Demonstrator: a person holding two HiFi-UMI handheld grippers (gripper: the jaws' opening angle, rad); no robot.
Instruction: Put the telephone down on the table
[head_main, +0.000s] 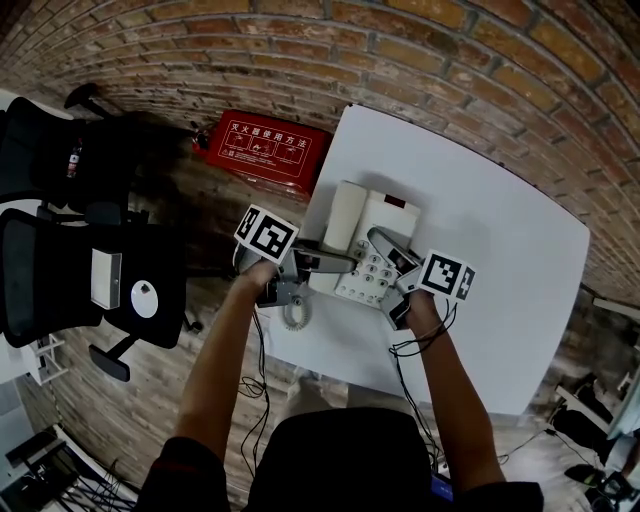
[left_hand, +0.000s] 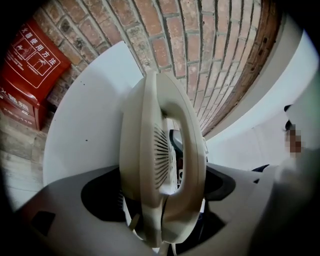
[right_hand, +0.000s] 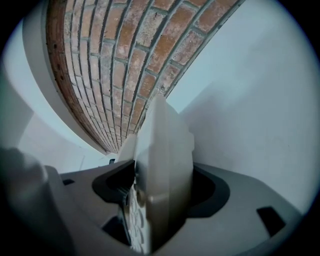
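1. Where the person's forearms converge at the near edge of the flat white table, a pale coiled cord hangs below the left gripper.
2. The left gripper is clenched on the left flank of the cream plastic desk telephone. The left gripper view shows the handset, grille side visible, wedged with the base edge between the jaws, which press on both sides.
3. The right gripper is clenched on the right flank. The right gripper view shows the base edge and grey keypad filling a wide jaw gap.
4. The telephone lies directly between the two grippers, so neither hand is nearer. Its long axis runs away from the person, keypad end nearest, angled slightly rightward in the head view.
5. The table's near left portion lies directly beneath the telephone. Whether the underside touches the surface cannot be told.
6. By judgement, the coming move is a straight, level descent with both grippers in step, and the jaws part only once the base is seated.
7. Beyond the table stands a red brick wall. A red box on the floor lies well apart from the telephone.
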